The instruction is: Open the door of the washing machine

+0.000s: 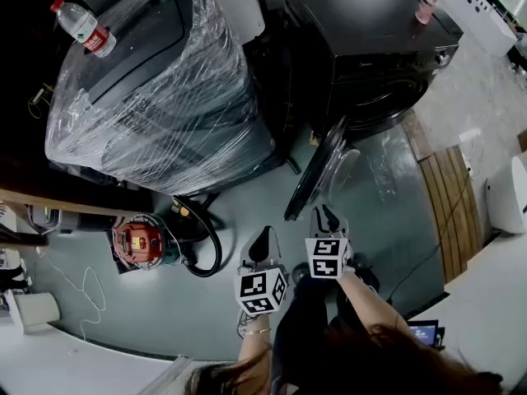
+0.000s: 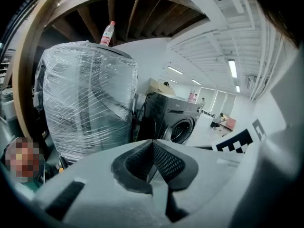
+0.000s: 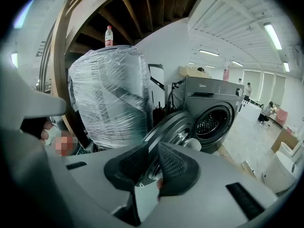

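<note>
a big appliance wrapped in clear plastic film [image 1: 156, 97] fills the left of the head view, standing on the grey floor [image 1: 387, 212]. to its right stands the dark front-loading washing machine [image 1: 362, 31], its front facing the person.

the door [image 1: 317, 167] is already open. it hangs from the left side of the round opening [image 3: 213, 122] and swings well out from the machine. from above it shows almost edge-on, its long line running from the machine's front down toward the person. its glass bulge faces right in that view, and its free edge points at the two tools.

a red and black machine with a dark hose [image 1: 138, 243] sits on the floor near the wrapped appliance.

the right hand-held gripper [image 1: 325, 214] hovers just short of the door's free edge, not touching it. its jaws stand a little apart, released, and only the distant door shows through the gap. the left hand-held gripper [image 1: 265, 232] hangs beside it, farther from the door. its jaws are clenched tip to tip on nothing.

a water bottle with a red label [image 1: 82, 27] lies on the wrapped appliance. a small pink bottle [image 1: 425, 8] stands on the washing machine's top.
</note>
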Available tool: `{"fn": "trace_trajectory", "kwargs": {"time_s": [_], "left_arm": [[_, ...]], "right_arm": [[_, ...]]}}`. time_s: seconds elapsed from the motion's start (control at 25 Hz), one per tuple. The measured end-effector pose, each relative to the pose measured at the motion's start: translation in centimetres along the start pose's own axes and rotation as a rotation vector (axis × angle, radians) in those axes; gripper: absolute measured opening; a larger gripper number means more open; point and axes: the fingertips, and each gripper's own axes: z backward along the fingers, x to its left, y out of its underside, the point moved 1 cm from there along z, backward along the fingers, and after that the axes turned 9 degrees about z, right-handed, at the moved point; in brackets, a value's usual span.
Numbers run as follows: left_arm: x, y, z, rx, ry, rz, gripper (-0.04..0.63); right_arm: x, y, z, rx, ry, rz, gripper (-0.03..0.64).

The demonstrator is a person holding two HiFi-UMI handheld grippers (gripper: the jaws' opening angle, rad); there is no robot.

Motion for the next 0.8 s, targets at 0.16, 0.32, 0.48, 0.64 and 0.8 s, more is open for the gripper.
{"fn": "trace_trajectory", "kwargs": {"time_s": [0.16, 0.32, 0.48, 0.64, 0.8], "left_arm": [[-3.1, -0.7, -0.5, -0.015, -0.007, 0.015, 0.014], [-6.4, -1.1, -1.1, -0.024, -0.013, 0.011, 0.014], [-10.0, -1.4, -1.4, -0.029, -0.006, -0.008, 0.014], [-13.4, -1.7, -1.7, -0.032, 0.012, -0.037, 0.014], [-16.6, -2.0, -1.6, -0.047, 0.031, -0.052, 0.014]], "right_arm": [[-3.0, -0.8, 1.2, -0.018, -0.007, 0.020, 0.054], [-6.4, -1.3, 2.6, -0.036, -0.014, 0.029, 0.046], [-9.7, -1.5, 4.5, -0.050, -0.025, 0.039, 0.029], [-12.4, -1.7, 6.3, -0.063, -0.036, 0.043, 0.015], [-14.7, -1.8, 8.0, -0.076, -0.043, 0.059, 0.009]]}}
